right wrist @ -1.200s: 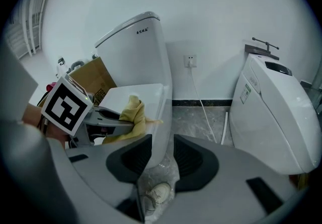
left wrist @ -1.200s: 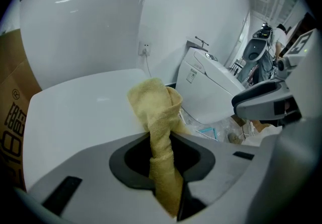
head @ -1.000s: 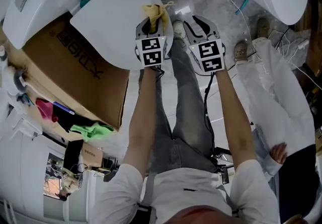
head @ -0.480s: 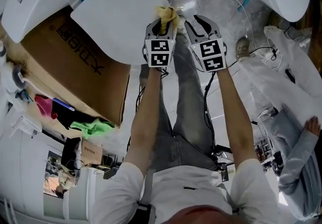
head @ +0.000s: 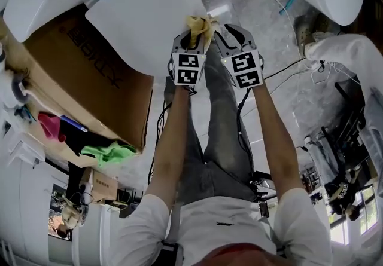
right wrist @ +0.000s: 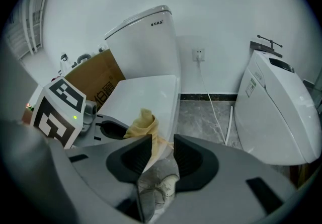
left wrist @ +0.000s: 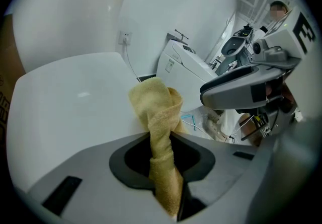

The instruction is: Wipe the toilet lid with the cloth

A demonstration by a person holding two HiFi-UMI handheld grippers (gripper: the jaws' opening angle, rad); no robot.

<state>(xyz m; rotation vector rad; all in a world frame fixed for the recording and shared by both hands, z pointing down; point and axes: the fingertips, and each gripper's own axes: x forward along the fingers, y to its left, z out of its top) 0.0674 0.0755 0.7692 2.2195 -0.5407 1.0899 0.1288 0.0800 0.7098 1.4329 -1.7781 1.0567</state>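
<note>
The white toilet lid (head: 143,17) lies closed at the upper left of the head view. My left gripper (head: 192,34) is at the lid's front edge, shut on a yellow cloth (head: 198,23). The cloth (left wrist: 156,109) stands up twisted between the jaws, and its bunched end rests against the lid (left wrist: 70,102). My right gripper (head: 232,34) hovers just right of the left one, over the floor, with its jaws a narrow gap apart and nothing between them. From the right gripper view (right wrist: 162,150) the cloth (right wrist: 143,123) and the lid (right wrist: 148,92) lie just ahead to the left.
A cardboard box (head: 90,73) stands beside the toilet, under the tank (right wrist: 143,42). A second white toilet (right wrist: 276,112) stands at the right, and cables run over the grey floor (right wrist: 206,112). Coloured cloths (head: 111,152) lie on a shelf at the left. My legs are below the grippers.
Both grippers shifted slightly right along the lid's front edge, the cloth still held. A person in white at the right has moved mostly out of view.
</note>
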